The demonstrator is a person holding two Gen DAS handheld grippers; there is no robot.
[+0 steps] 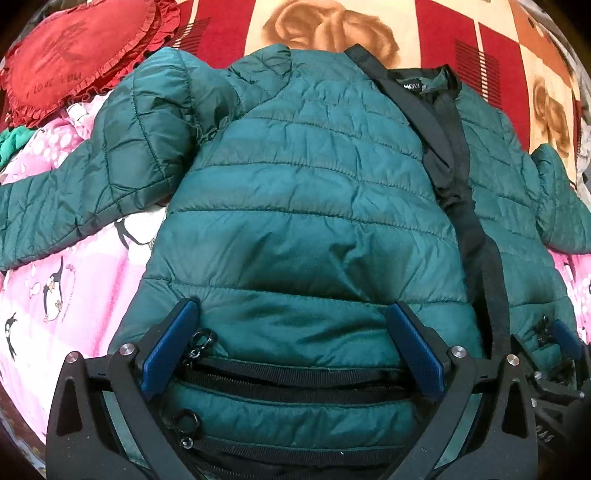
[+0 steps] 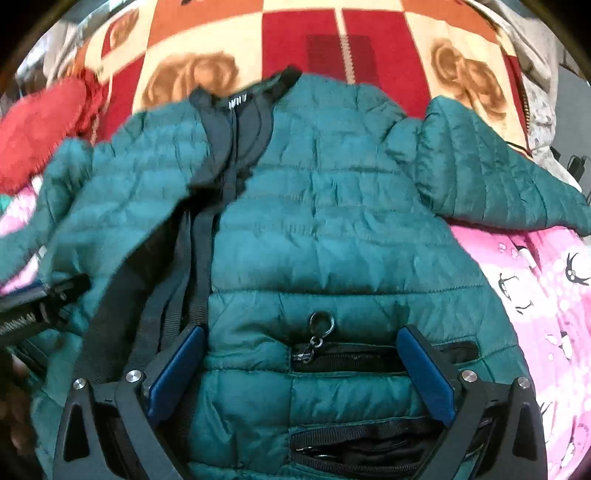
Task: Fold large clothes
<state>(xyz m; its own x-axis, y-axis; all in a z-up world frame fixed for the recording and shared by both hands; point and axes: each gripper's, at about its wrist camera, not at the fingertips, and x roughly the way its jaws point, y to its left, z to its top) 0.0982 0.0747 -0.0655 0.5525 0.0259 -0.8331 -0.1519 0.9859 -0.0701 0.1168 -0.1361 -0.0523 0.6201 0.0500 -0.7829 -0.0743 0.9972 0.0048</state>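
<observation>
A dark green quilted puffer jacket [image 1: 303,192] lies spread front-up on a pink penguin-print sheet [image 1: 48,280], its collar pointing away from both cameras toward a red, orange and cream rose-patterned blanket [image 1: 332,26]. Its black zipper placket [image 1: 461,206] runs down the middle, and both sleeves are splayed outward.

The left gripper [image 1: 291,347] sits over the hem end with its blue-padded fingers [image 1: 170,347] spread wide apart; a zippered pocket [image 1: 295,373] and its ring pull [image 1: 202,338] lie between them (whether the pads touch the fabric cannot be told).

The right gripper [image 2: 301,369] is likewise wide open over the other front panel, its fingers [image 2: 428,373] flanking a pocket zipper with a ring pull [image 2: 322,321]; the placket lies just beside its left finger.

A red ruffled heart-shaped cushion [image 1: 70,59] rests beyond the left sleeve.
</observation>
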